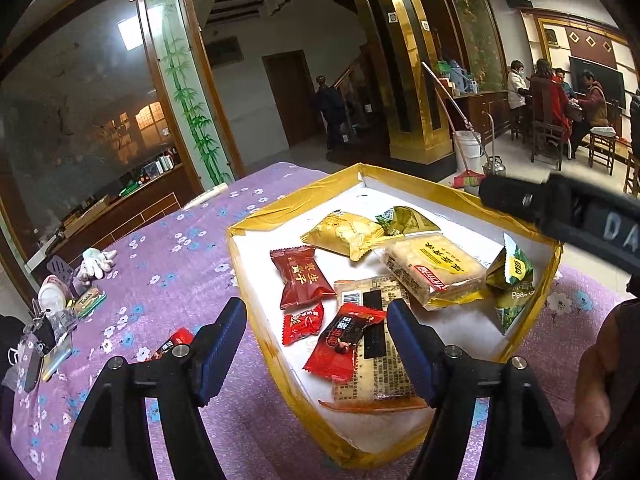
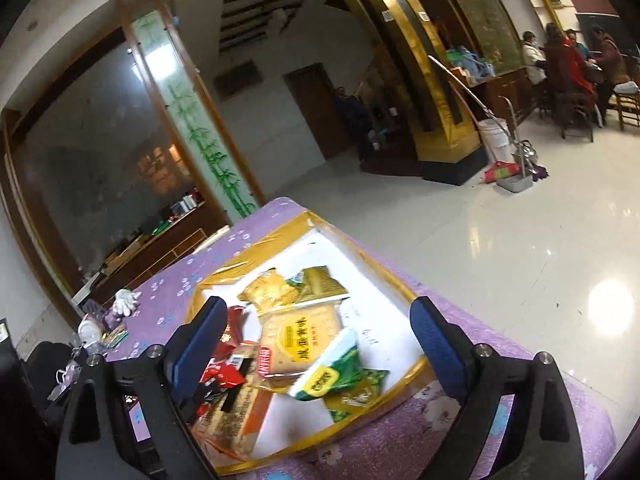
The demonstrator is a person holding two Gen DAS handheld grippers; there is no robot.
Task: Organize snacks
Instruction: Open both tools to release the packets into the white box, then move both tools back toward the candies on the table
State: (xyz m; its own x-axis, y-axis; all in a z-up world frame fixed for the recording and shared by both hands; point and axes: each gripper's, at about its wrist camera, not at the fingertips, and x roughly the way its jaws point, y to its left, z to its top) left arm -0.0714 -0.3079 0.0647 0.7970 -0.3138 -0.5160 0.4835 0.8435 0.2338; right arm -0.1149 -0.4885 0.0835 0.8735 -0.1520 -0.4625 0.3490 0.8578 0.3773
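A shallow tray with a yellow taped rim (image 1: pixel 296 196) (image 2: pixel 404 288) sits on the purple flowered cloth and holds several snack packets. Among them are a dark red packet (image 1: pixel 300 276), a yellow one (image 1: pixel 344 232), a cracker pack (image 1: pixel 436 268) (image 2: pixel 296 340) and a green pea packet (image 1: pixel 512 280) (image 2: pixel 328 368) leaning at the right wall. My left gripper (image 1: pixel 318 316) is open over the tray's near left part, above a red-and-black packet (image 1: pixel 344 340) that its pads do not touch. My right gripper (image 2: pixel 320 312) is open over the tray, empty. One red packet (image 1: pixel 172 344) lies outside on the cloth.
A white glove (image 1: pixel 96 264) and small clutter (image 1: pixel 56 312) lie at the table's left edge. Beyond the table lies tiled floor (image 2: pixel 500 248) with a white bucket (image 1: pixel 468 148) and a broom (image 1: pixel 468 178). People sit at a table (image 1: pixel 560 100) far right.
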